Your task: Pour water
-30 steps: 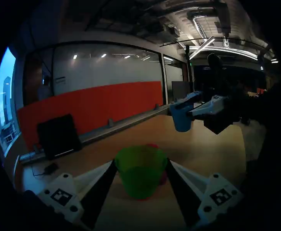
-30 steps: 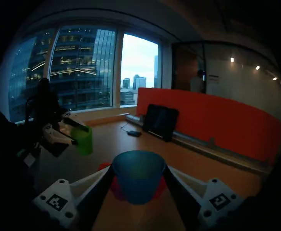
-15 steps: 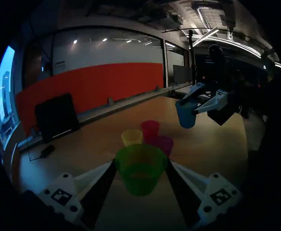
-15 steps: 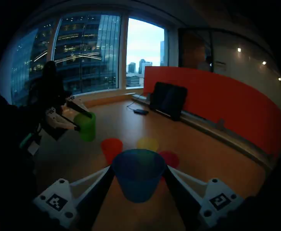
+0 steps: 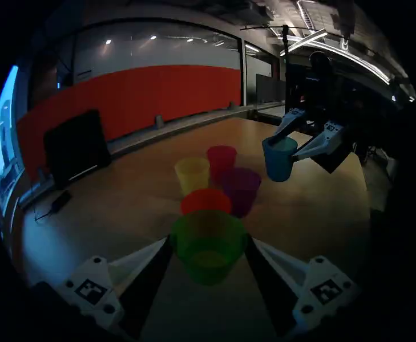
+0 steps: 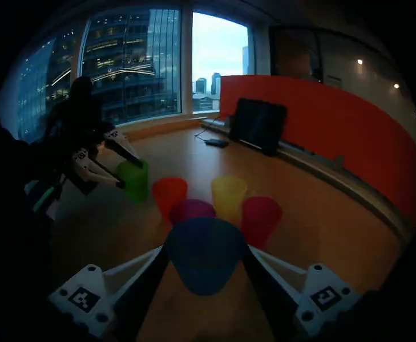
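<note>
My left gripper [image 5: 208, 253] is shut on a green cup [image 5: 209, 245], held upright above the wooden table [image 5: 128, 211]. My right gripper [image 6: 205, 265] is shut on a blue cup [image 6: 205, 262], also upright. On the table between them stand a yellow cup [image 5: 192, 174], a red cup [image 5: 221, 161], a purple cup [image 5: 240, 190] and an orange cup [image 5: 206, 201]. The same cluster appears in the right gripper view: orange cup [image 6: 170, 195], yellow cup [image 6: 228, 195], red cup [image 6: 260, 219], purple cup [image 6: 192, 211]. Farther off I see the right gripper with the blue cup [image 5: 279, 159], and the left gripper with the green cup [image 6: 133, 180].
A dark monitor [image 5: 73, 147] stands at the table's far edge before an orange wall panel [image 5: 145, 94], with a cable and adapter [image 5: 59, 200] beside it. Large windows [image 6: 128, 62] lie beyond. A person's dark sleeve [image 6: 13, 171] holds the left gripper.
Both grippers have tipped downward toward the table, bringing the cluster of cups into sight. Each still holds its cup upright, and the two have come a little closer to the cluster.
</note>
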